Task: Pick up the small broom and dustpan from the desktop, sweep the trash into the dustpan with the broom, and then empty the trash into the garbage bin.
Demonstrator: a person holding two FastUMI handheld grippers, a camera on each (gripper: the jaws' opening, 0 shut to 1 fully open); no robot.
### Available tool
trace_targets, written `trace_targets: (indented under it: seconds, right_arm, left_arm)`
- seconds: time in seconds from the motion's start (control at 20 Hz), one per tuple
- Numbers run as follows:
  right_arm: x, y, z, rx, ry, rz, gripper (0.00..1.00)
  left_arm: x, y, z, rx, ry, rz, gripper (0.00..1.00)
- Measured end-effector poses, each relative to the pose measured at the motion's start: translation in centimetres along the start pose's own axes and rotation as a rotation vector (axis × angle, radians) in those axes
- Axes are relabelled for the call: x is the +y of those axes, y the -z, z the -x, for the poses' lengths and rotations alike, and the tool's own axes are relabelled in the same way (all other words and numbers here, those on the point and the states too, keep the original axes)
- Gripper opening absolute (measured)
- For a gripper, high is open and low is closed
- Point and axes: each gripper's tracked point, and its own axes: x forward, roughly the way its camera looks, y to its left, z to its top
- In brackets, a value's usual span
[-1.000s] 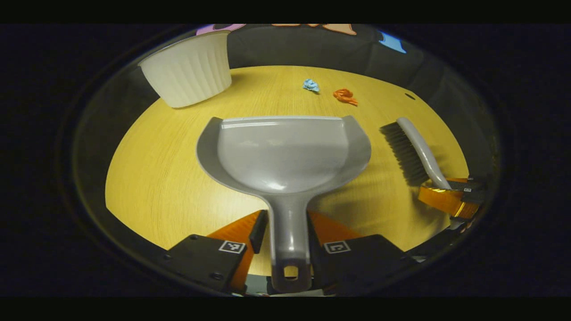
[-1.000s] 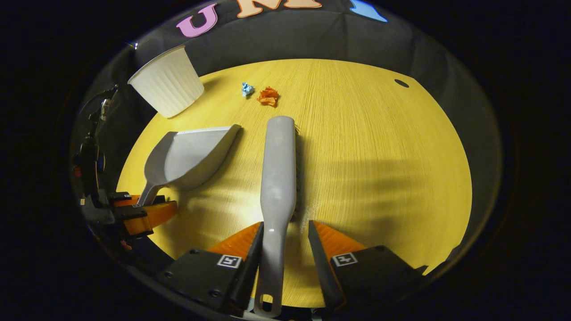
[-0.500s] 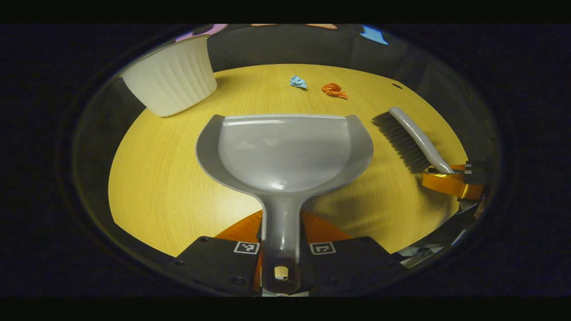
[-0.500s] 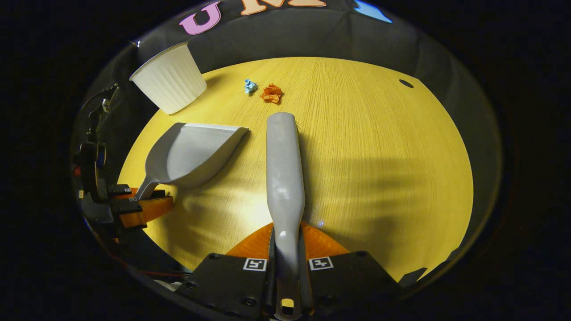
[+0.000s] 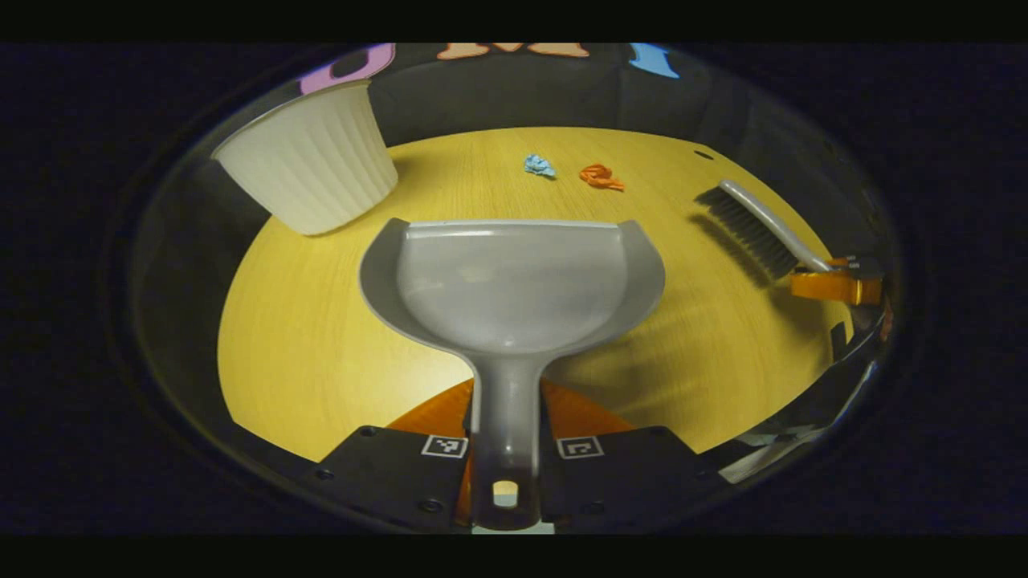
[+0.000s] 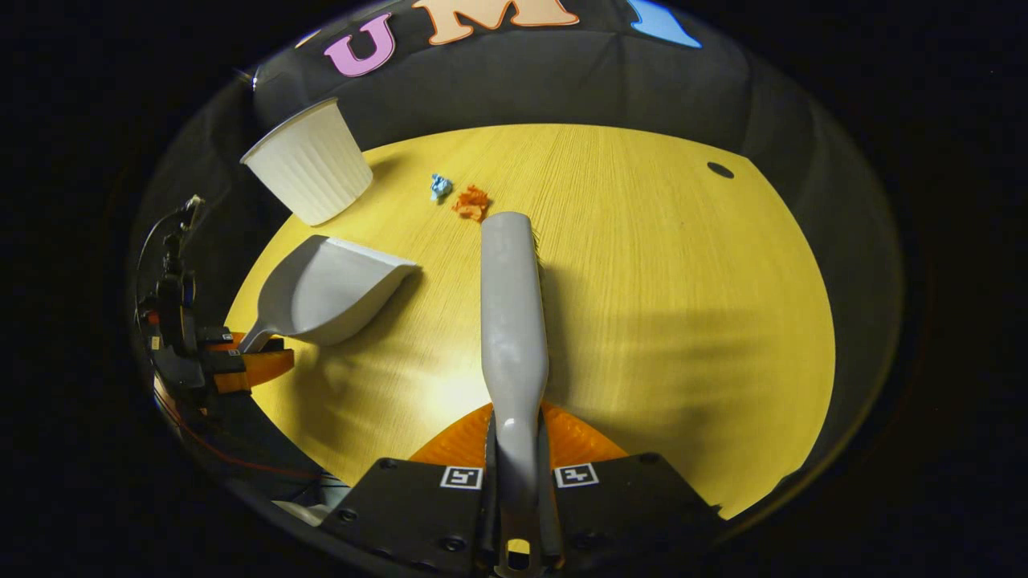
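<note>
Grey plastic dustpan [image 5: 514, 289] clamped in left gripper [image 5: 504, 433]; right gripper [image 6: 518, 474] clamps smooth broom [image 6: 512, 321].

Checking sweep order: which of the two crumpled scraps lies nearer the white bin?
The blue scrap; it sits on the bin side, with the orange scrap just beyond it, toward the broom.
</note>
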Motion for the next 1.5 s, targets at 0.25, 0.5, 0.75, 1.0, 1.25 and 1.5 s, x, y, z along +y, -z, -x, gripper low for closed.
trace_targets:
  seconds: [0.25, 0.5, 0.75, 1.0, 1.25, 1.5]
  right_arm:
    - [-1.3, -7.6, -2.6, -0.068, 0.048, 0.036, 0.17]
    - [-0.1, -12.9, -8.2, -0.052, 0.118, 0.063, 0.12]
    - [1.0, -16.7, -12.6, 0.000, 0.196, 0.143, 0.12]
    - [2.1, -16.7, -15.4, 0.063, 0.222, 0.233, 0.12]
    - [6.7, -15.9, -16.1, 0.092, 0.115, 0.337, 0.17]
    - [11.3, -15.4, -14.8, 0.150, 0.005, 0.566, 0.17]
  left_arm:
    - [1.5, -3.2, -1.1, 0.003, 0.057, -0.134, 0.25]
    - [3.4, -6.0, -4.5, 0.020, 0.134, -0.311, 0.26]
    - [4.6, -8.1, -6.7, 0.030, 0.250, -0.414, 0.26]
    - [5.7, -8.5, -8.2, 0.046, 0.288, -0.479, 0.26]
    - [6.2, -8.5, -8.8, 0.050, 0.291, -0.507, 0.26]
    - [6.3, -8.4, -8.8, 0.051, 0.287, -0.516, 0.27]
